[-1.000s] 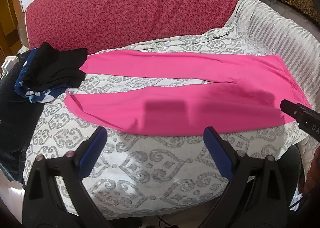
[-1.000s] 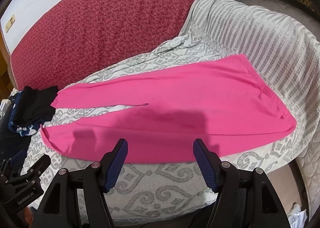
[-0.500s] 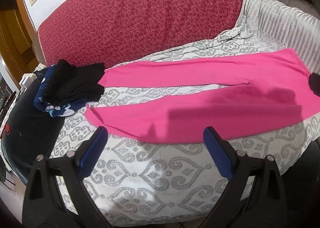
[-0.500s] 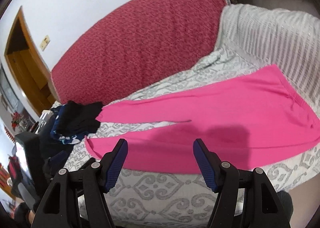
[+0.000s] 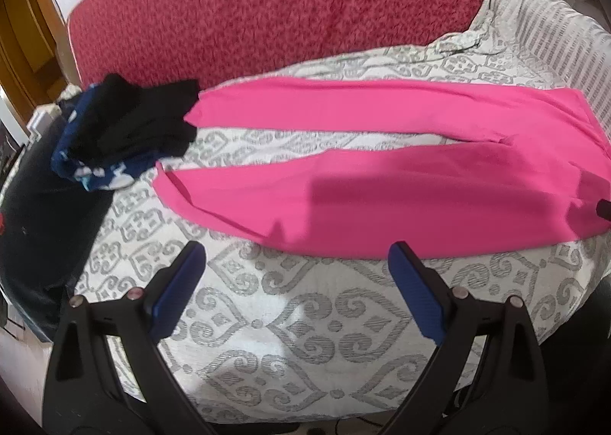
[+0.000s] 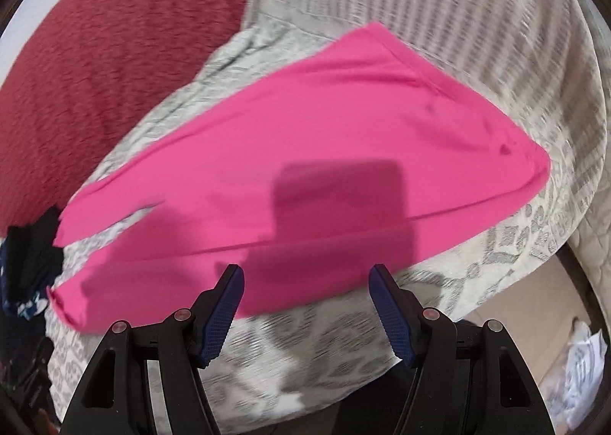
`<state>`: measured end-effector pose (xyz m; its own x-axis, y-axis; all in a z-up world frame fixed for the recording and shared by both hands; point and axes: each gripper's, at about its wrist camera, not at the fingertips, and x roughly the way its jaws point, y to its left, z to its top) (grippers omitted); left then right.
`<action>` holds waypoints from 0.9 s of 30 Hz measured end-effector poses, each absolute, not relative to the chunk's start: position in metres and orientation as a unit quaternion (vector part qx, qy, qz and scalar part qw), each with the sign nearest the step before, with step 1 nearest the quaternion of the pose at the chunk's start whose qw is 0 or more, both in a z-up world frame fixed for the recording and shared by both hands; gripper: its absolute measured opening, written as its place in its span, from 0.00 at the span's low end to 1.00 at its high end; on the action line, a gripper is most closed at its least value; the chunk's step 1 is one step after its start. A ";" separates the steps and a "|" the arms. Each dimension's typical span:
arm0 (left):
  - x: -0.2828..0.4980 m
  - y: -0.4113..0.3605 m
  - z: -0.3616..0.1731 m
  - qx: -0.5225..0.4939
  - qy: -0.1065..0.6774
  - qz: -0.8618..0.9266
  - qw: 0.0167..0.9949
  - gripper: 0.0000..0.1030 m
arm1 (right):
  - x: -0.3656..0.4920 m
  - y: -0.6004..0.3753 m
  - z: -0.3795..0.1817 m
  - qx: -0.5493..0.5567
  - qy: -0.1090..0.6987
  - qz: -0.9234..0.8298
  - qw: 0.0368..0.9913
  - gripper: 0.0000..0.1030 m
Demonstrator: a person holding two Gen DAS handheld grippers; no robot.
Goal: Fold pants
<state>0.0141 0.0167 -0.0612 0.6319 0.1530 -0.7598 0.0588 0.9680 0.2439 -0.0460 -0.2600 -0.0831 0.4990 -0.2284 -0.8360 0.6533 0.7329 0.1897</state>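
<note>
Two views are showing the pink pants (image 5: 382,198) lying flat on the patterned bedspread (image 5: 290,320). From the left wrist, the left gripper (image 5: 296,263) is hovering released just before the pants. From the right wrist, the right gripper (image 6: 305,282) is gaping empty over the pants' near edge.

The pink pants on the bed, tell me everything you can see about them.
The pink pants are a plain bright pink, in what looks like a thin, soft fabric. They lie flat and unfolded on the patterned grey and white bedspread, their legs spread apart in a narrow V with bedspread showing between them. The waistband is at the right, the leg ends at the left. The far leg's end reaches a pile of dark clothes. A shadow falls across the near leg. Neither hand-held gripper touches them.
</note>
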 end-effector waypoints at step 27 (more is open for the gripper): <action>0.126 0.184 -0.114 -0.167 0.534 0.069 0.826 0.74 | -0.092 -0.307 -0.089 0.346 0.371 -0.299 0.808 0.67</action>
